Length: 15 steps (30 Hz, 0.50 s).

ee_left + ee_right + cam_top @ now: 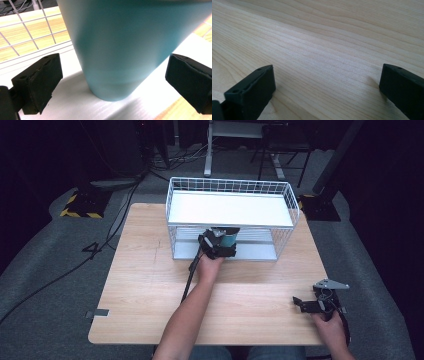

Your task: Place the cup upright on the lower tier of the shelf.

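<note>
Left gripper (223,241) extended toward 12 o'clock on an outstretched forearm, jaws spread wide; right gripper (306,304) low at 4 o'clock, jaws apart, pointing toward 9 o'clock

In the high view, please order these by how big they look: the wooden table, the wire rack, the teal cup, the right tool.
1. Wooden table
2. Wire rack
3. Right tool
4. Teal cup, though the left tool hides part of it, so its rank against the right tool is unsure.
</note>
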Motion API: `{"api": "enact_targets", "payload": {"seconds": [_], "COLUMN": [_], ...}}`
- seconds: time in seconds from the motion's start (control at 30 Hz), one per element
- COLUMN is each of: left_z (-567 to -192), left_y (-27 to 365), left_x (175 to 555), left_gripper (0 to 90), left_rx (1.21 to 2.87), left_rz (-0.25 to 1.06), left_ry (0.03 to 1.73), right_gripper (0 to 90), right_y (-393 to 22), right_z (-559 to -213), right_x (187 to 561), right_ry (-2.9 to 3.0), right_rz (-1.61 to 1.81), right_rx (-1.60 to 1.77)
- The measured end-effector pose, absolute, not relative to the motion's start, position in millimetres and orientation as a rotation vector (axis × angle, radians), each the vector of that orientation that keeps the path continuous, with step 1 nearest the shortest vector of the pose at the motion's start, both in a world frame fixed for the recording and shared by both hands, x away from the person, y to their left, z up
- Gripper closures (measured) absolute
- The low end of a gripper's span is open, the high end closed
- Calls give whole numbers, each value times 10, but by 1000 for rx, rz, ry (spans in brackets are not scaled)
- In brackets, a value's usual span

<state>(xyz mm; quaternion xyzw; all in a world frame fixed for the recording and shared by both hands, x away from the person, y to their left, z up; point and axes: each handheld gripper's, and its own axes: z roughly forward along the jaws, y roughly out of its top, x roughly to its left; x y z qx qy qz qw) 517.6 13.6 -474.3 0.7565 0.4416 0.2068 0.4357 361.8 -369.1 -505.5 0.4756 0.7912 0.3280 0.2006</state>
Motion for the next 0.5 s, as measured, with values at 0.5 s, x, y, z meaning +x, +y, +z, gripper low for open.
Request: {"api": "enact_targets", "payload": {"seconds": [0.5], "left_z": [-4552], "left_y": [324], "left_x": [4788], "left_gripper": [19], "left_rx": [1841], "left_rz": [472], "left_ry": [1069], "right_gripper": [5], "right_y": [-3690], "right_z": [-5056], "right_x": [3617], "right_ry": [2211], "right_rz": [917], "right_rx": [1329]}}
